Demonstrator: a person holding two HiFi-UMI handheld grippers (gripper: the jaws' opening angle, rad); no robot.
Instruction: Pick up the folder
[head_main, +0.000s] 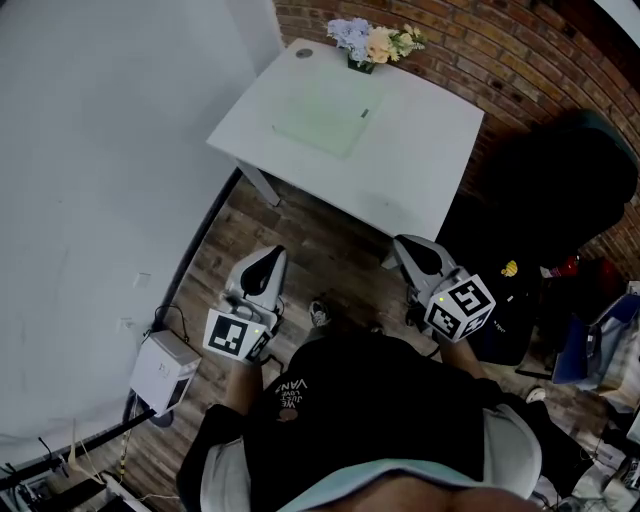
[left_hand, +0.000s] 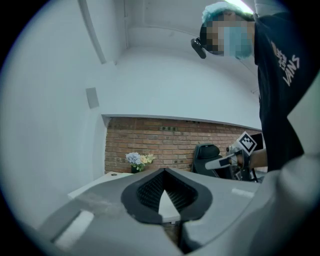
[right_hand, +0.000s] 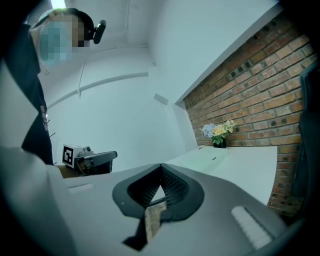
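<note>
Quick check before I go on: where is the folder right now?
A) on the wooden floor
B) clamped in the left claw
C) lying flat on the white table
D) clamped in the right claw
C: the pale green folder lies flat on the white table near the flowers, while the left claw and right claw are shut, without it, short of the table.

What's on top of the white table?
A pale green folder lying flat, a flower bunch at the brick-wall edge, a small round disc near one corner. Anything beneath the folder is covered.
</note>
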